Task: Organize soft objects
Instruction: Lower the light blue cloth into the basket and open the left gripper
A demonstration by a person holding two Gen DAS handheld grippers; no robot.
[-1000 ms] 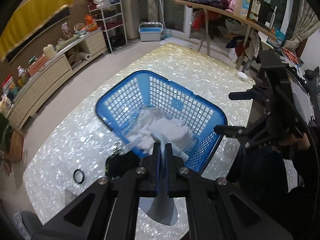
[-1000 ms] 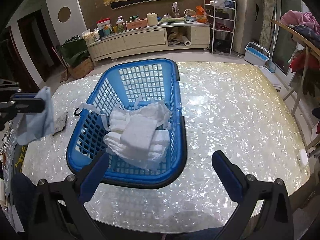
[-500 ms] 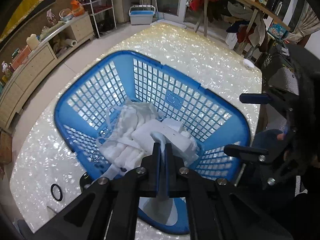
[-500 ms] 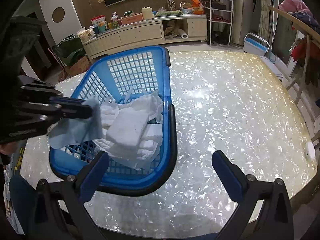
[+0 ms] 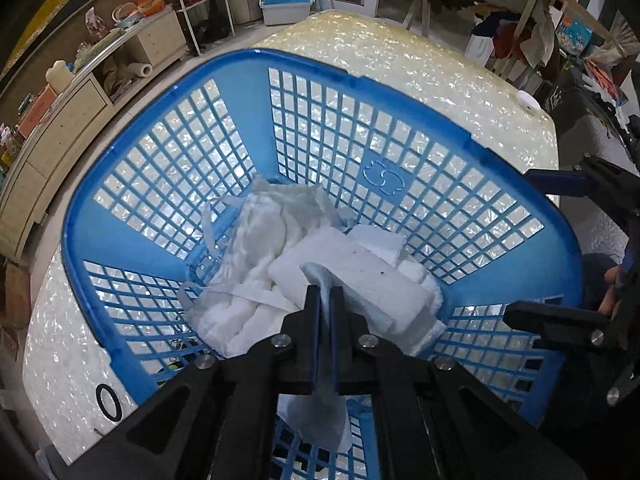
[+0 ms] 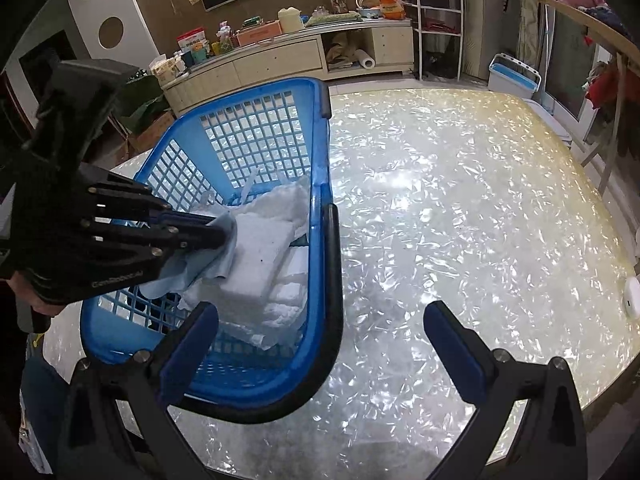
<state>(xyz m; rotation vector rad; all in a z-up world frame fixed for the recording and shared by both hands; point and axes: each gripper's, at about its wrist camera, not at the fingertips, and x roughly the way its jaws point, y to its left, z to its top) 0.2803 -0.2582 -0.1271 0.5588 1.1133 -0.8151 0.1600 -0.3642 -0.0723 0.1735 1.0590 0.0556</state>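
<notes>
A blue lattice laundry basket [image 5: 120,184] [image 6: 316,140] stands on the shiny pearl table. White soft items [image 5: 260,240] [image 6: 280,216] lie piled inside it. My left gripper [image 5: 325,292] [image 6: 222,236] is shut on a pale blue cloth [image 5: 316,420] [image 6: 220,256] and holds it inside the basket, just over the white pile. My right gripper [image 6: 318,328] is open and empty, near the basket's near right rim; its fingers also show in the left wrist view [image 5: 556,320].
A black ring [image 5: 109,402] lies on the table [image 6: 460,220] left of the basket. A small white round object [image 6: 632,298] sits at the table's far right edge. A long cabinet [image 6: 280,56] and shelves stand behind.
My left gripper has carried the pale blue cloth from beside the basket to over its inside and lowered it toward the white pile. The right gripper has moved a little closer to the basket.
</notes>
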